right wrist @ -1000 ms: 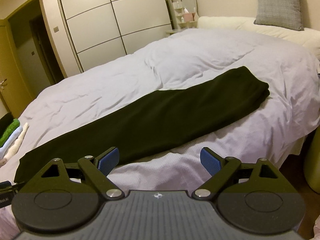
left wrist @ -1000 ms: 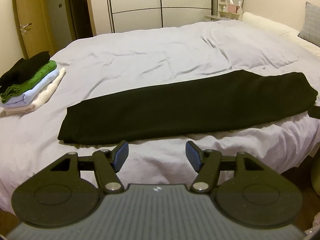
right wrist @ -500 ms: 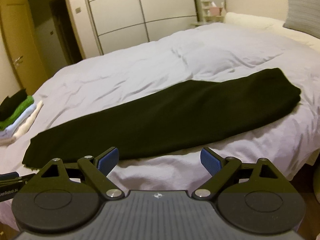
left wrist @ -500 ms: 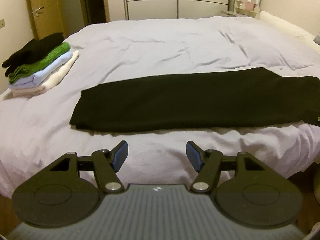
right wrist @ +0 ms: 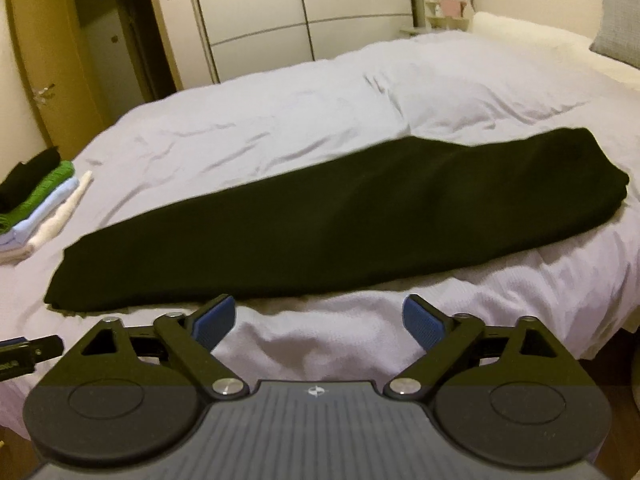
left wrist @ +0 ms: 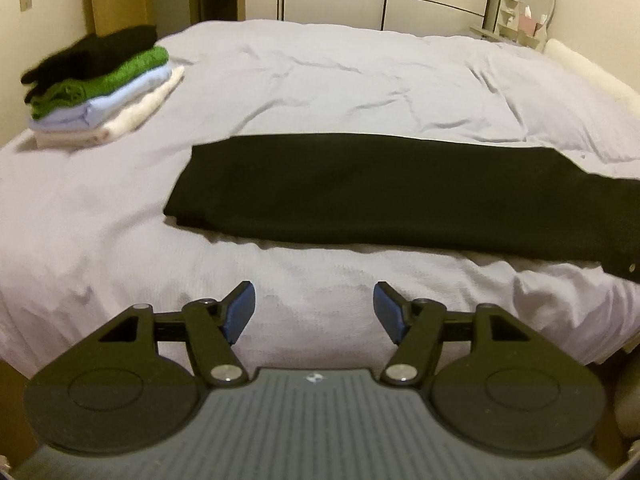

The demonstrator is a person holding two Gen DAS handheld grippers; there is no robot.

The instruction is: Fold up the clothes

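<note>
On the pale lilac bed point(left wrist: 360, 80) lies one long black garment point(left wrist: 400, 200), already folded into a narrow band, its long axis running left to right across the near edge. Taking that band as my landmark and going left to right: beyond its left end, well apart, sits a stack of folded clothes point(left wrist: 100, 92), black on top, then green, pale blue, cream. My left gripper point(left wrist: 314, 310) hovers on the near side of the band, toward its left end, jaws partly apart with only bedding between the blue pads point(left wrist: 240, 312). My right gripper point(right wrist: 318, 320) hovers on the near side too, around the band's middle, jaws opening wide with nothing between them. The band's right end point(right wrist: 580, 168) lies further right and away, nearer my right hand than my left. I judge the next fold brings one end over toward the other
</note>
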